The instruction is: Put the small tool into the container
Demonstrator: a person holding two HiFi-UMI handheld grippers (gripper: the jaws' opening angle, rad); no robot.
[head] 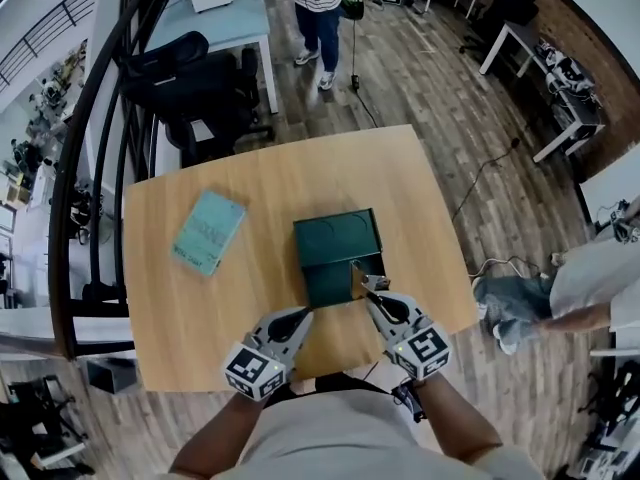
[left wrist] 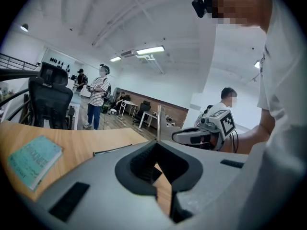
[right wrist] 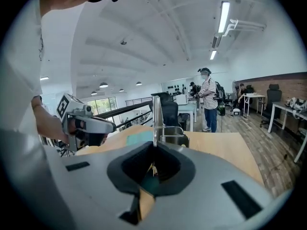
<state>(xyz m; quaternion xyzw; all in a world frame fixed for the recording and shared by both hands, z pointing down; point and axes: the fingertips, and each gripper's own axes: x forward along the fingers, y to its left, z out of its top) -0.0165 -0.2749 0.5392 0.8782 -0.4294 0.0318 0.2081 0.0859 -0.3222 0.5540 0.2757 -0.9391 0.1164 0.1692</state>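
A dark green open container (head: 338,243) stands in the middle of the wooden table (head: 190,328). My right gripper (head: 372,290) is at the container's near right corner, shut on a small metal tool (head: 360,276). In the right gripper view the thin tool (right wrist: 156,119) sticks up from the closed jaws, with the container (right wrist: 176,137) just behind it. My left gripper (head: 303,315) hovers at the container's near left corner, shut with nothing in it. The left gripper view shows the tool (left wrist: 159,121) and the right gripper (left wrist: 206,134) to its right.
A teal book (head: 208,231) lies on the table to the left of the container. A black office chair (head: 190,78) and a railing stand beyond the far left edge. One person (head: 318,8) stands far off, and another (head: 590,278) sits at the right.
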